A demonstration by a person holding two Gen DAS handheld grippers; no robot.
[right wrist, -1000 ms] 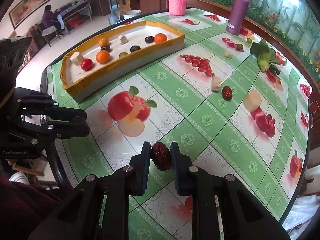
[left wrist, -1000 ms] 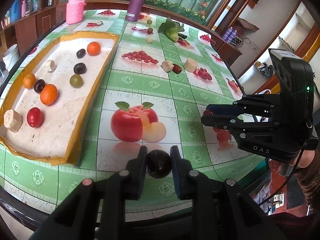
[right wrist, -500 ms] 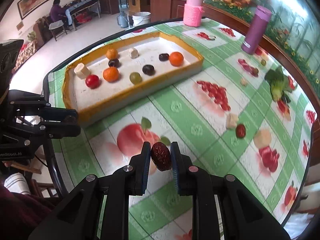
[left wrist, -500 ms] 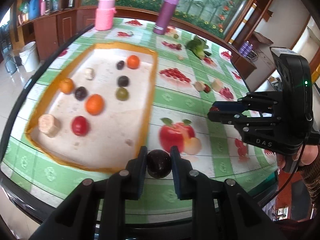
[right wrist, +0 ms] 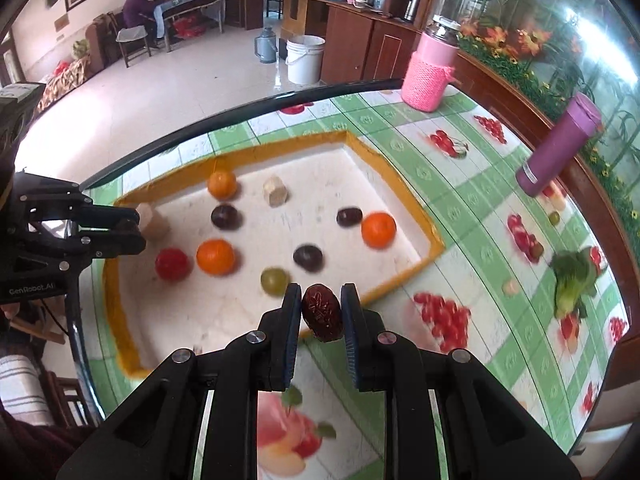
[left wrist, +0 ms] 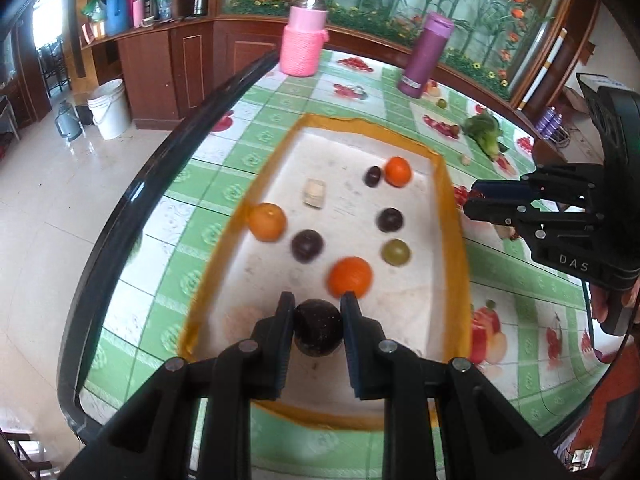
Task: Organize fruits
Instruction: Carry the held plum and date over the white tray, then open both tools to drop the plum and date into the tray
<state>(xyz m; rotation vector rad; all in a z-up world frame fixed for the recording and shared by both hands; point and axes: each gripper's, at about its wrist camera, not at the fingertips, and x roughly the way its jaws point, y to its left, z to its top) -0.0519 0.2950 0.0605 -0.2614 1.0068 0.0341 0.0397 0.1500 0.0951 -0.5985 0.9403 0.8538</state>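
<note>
The round orange fruit (left wrist: 350, 278) near the left gripper looks smeary. The lumpy green vegetable (right wrist: 574, 280) is fuzzy too. The tall purple plastic bottle (right wrist: 558, 151) looks blurry.

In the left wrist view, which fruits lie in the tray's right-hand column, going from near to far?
Orange → green grape → dark plum → orange at the far end, all in the tray.
</note>
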